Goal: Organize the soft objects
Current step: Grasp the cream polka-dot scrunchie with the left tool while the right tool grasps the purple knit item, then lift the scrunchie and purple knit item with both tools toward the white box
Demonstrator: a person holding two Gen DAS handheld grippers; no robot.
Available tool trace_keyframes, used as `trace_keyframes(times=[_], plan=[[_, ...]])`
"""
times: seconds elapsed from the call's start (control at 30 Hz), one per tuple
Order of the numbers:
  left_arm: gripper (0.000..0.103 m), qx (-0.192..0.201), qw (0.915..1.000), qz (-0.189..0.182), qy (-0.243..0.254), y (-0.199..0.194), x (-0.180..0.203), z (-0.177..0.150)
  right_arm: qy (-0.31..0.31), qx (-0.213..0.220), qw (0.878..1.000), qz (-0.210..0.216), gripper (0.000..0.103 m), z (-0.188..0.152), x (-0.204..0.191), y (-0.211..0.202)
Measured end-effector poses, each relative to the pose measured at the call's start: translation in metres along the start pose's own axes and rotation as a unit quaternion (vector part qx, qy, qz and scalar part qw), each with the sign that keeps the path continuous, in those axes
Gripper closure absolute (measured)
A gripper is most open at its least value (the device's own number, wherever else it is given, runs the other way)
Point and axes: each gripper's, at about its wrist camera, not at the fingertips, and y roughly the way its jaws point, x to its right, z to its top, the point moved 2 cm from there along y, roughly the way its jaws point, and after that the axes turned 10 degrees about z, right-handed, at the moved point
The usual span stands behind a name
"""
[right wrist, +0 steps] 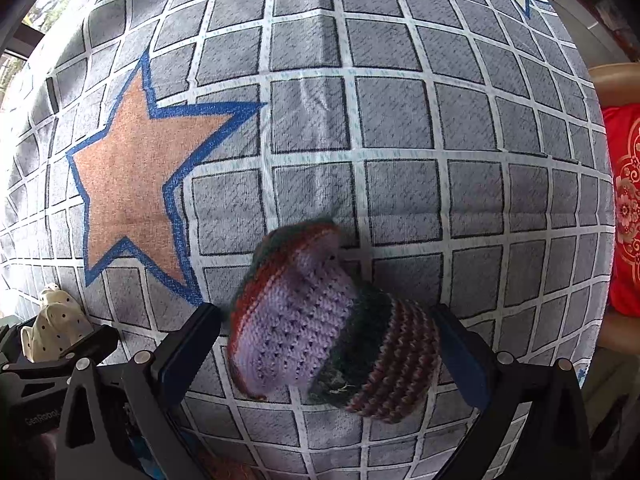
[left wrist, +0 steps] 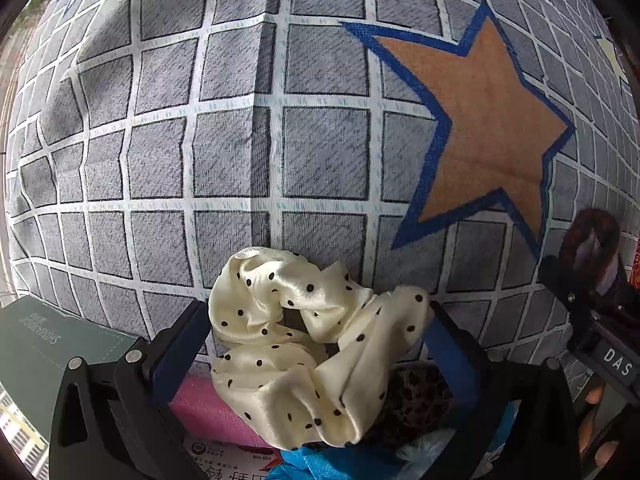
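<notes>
Two grippers, one soft item apiece: the left gripper clamps a cream polka-dot scrunchie above the grey checked cloth, while the right gripper clamps a knitted scrunchie in lilac, rust and dark green. Only the left wrist view shows the clutter beneath: one pink foam piece and one blue fabric, while the right wrist view alone shows one red patterned cushion.

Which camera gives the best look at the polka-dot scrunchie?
The left wrist view. There the scrunchie fills the lower centre, held between the left gripper fingers, with its cream folds and black dots sharp. The right wrist view shows only a small part at the lower left edge, behind black gripper parts.
</notes>
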Motion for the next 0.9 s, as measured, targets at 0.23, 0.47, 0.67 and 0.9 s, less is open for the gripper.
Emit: trace_keyframes(times=[0.23,0.47,0.67,0.9], plan=[[0.024,0.046,0.9989,0.002,0.011,-0.016,0.003,-0.009,-0.021,0.011,1.000,0.011,0.036,-0.029,0.008,-0.016],[0.068,0.095,0.9945,-0.031,0.030,-0.048,0.009,-0.013,-0.002,0.030,0.991,0.127,0.081,-0.058,0.029,-0.045],[0.068,0.139,0.9882,-0.041,0.050,-0.081,0.017,-0.025,0.022,0.057,0.984,0.165,0.081,-0.085,0.050,-0.073],[0.068,0.164,0.9832,-0.045,0.066,-0.108,0.023,-0.041,0.043,0.051,0.977,0.201,0.070,-0.094,0.068,-0.085]])
